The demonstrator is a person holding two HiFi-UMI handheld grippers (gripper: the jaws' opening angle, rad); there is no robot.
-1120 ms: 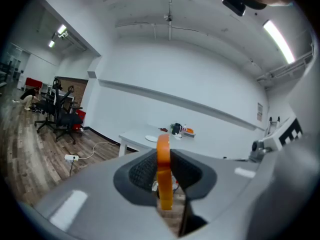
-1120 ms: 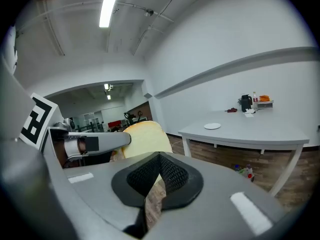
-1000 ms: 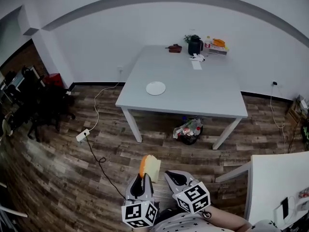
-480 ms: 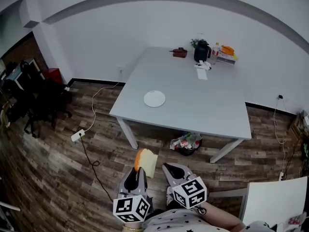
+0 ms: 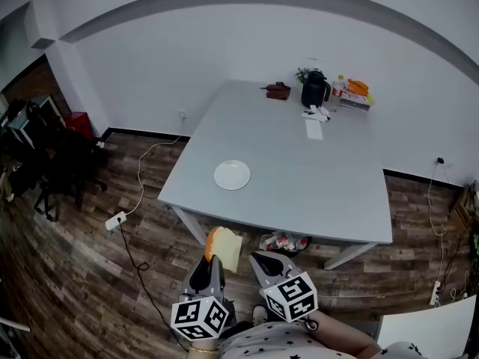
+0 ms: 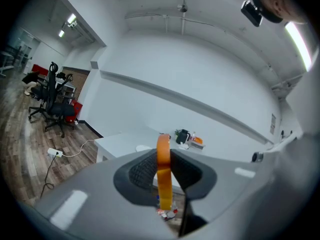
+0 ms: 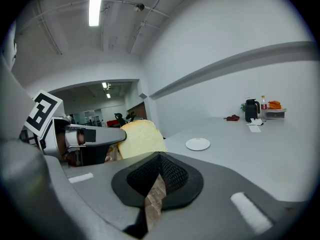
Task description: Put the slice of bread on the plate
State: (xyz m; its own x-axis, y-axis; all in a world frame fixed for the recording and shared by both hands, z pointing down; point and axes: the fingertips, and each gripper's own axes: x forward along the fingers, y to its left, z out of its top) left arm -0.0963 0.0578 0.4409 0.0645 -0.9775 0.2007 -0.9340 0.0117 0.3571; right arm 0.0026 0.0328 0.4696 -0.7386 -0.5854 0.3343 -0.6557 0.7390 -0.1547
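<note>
A slice of bread point(image 5: 223, 247) with an orange-brown crust stands upright in my left gripper point(image 5: 212, 265), over the wooden floor just short of the grey table point(image 5: 322, 178). In the left gripper view the slice point(image 6: 163, 169) shows edge-on with both pads pressed on it. A small white plate point(image 5: 232, 175) lies near the table's front left corner; the plate point(image 7: 198, 144) also shows in the right gripper view, beyond the bread point(image 7: 141, 139). My right gripper point(image 5: 260, 259) hangs beside the left one, shut, with nothing held.
At the table's far end stand a black jug point(image 5: 314, 90), a bottle, an orange item and a paper sheet point(image 5: 313, 128). A bag of rubbish point(image 5: 283, 242) sits under the table. A cable and power strip point(image 5: 116, 220) lie on the floor; office chairs point(image 5: 45, 163) at left.
Both grippers have travelled toward the table with the bread still held. The table and plate now sit nearer and lower in the head view.
</note>
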